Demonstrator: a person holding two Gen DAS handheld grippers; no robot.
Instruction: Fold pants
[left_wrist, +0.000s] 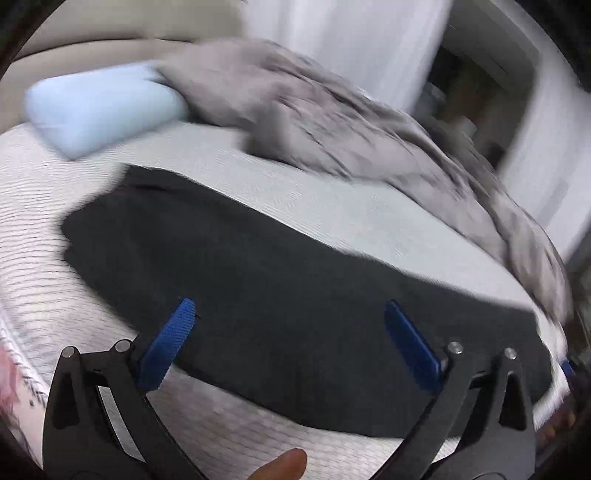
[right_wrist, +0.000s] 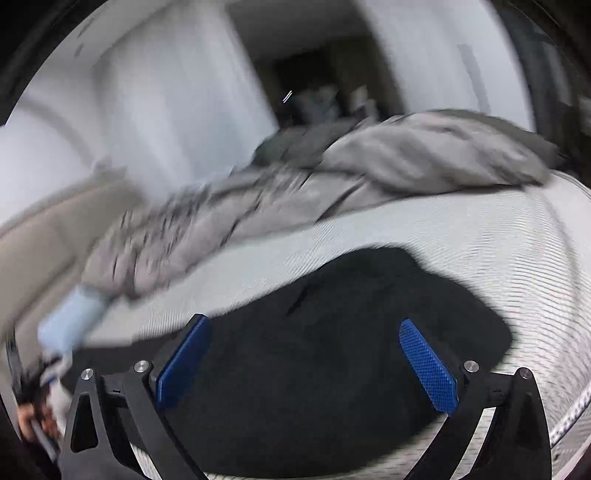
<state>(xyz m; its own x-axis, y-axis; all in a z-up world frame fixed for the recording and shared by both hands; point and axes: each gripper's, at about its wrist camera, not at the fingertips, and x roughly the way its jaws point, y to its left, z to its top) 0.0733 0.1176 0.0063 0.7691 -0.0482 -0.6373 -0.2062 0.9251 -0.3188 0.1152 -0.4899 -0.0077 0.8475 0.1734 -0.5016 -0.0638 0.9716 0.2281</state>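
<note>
Pants (left_wrist: 280, 280), dark and laid flat, stretch across the white mattress (left_wrist: 303, 192), near a grey blanket (left_wrist: 332, 122) and a pale blue pillow (left_wrist: 99, 107). Left gripper (left_wrist: 290, 314) hangs above them, jaws wide and empty. Right gripper (right_wrist: 304, 325) likewise gapes wide, gripping nothing.
</note>
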